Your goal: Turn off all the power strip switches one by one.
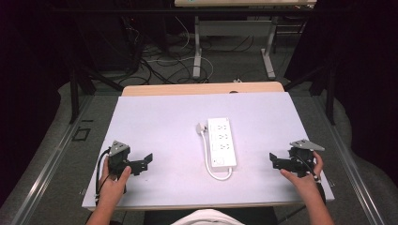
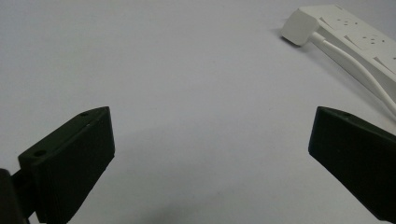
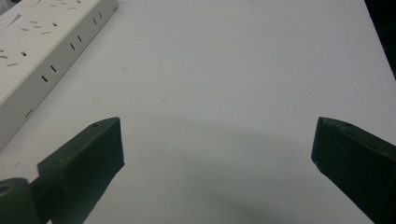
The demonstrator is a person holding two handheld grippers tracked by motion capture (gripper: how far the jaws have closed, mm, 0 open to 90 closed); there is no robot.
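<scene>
Gaping wide, left tool [image 1: 149, 160] and right tool [image 1: 272, 160] grasp nothing, flanking the power strip [image 1: 221, 142]

Matte black two-jaw left gripper [image 1: 146, 161] and right gripper [image 1: 273, 159] — each topped by a grey three-cornered plate, black cable trailing behind; blocky jaws with small screw holes.
</scene>
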